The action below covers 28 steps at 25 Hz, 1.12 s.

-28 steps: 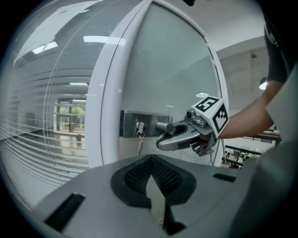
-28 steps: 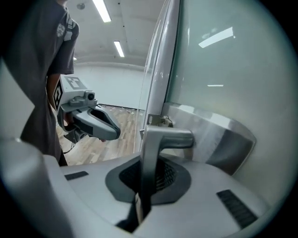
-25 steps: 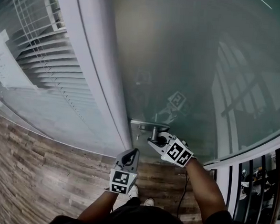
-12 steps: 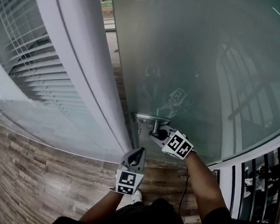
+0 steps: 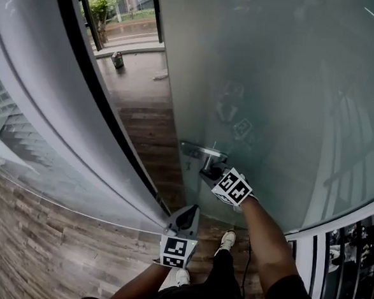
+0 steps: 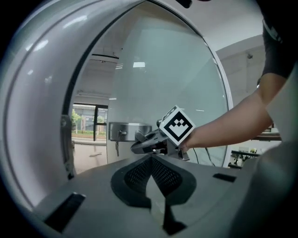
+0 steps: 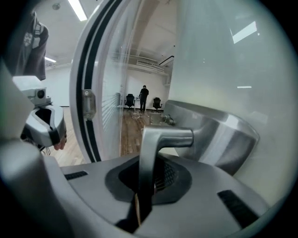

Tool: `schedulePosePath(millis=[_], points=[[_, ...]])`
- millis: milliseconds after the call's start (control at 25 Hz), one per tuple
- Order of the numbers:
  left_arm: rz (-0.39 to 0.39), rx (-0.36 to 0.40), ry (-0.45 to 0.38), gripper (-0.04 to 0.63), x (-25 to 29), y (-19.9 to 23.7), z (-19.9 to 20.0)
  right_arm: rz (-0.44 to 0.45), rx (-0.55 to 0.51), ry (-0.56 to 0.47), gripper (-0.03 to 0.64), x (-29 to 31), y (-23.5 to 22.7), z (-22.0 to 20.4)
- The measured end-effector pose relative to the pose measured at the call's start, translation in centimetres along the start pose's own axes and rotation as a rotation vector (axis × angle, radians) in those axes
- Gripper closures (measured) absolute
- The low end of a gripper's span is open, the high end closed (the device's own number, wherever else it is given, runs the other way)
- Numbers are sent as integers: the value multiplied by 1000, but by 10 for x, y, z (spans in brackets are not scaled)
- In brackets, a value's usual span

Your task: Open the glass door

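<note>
The frosted glass door (image 5: 274,88) stands partly open, and a gap (image 5: 139,97) shows between it and the grey door frame (image 5: 81,106). My right gripper (image 5: 209,174) is shut on the metal lever handle (image 5: 205,157). In the right gripper view the lever (image 7: 163,137) runs down between the jaws of my right gripper (image 7: 149,172), in front of the steel lock plate (image 7: 219,135). My left gripper (image 5: 185,219) hangs lower, near the foot of the frame, shut and empty. In its own view my left gripper (image 6: 151,160) points at the right gripper (image 6: 144,145) and the lock plate (image 6: 128,130).
Wood flooring (image 5: 40,244) lies underfoot, with the person's shoe (image 5: 227,239) near the door. A glass wall with blinds (image 5: 9,139) is left of the frame. A railing (image 5: 351,266) runs at the right. A small green object (image 5: 117,59) sits on the floor beyond the opening. A person (image 7: 144,95) stands far off.
The door has swung open: the gap beside the frame has widened from nothing to a broad strip that shows the floor beyond. Both grippers have moved along with it, the right still on the handle.
</note>
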State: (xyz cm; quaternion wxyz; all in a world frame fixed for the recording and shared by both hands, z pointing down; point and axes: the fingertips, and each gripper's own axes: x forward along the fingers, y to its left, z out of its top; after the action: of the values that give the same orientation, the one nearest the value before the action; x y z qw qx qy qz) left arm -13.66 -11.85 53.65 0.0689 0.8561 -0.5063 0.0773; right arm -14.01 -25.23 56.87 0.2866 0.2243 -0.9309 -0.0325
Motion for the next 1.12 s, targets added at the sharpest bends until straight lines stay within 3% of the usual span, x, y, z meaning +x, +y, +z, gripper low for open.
schedulePosePath(millis=[160, 360, 720, 960, 1120], points=[[11, -9, -2, 592, 46, 9, 16, -37, 32, 18, 601, 13, -59, 3], [79, -73, -1, 592, 128, 13, 49, -27, 102, -11, 603, 20, -146, -2], [117, -53, 7, 592, 247, 12, 79, -135, 228, -7, 603, 23, -299, -38], [173, -71, 25, 592, 311, 39, 71, -233, 298, 10, 604, 24, -407, -73], [171, -83, 42, 592, 356, 52, 66, -298, 339, 21, 604, 21, -476, -98]])
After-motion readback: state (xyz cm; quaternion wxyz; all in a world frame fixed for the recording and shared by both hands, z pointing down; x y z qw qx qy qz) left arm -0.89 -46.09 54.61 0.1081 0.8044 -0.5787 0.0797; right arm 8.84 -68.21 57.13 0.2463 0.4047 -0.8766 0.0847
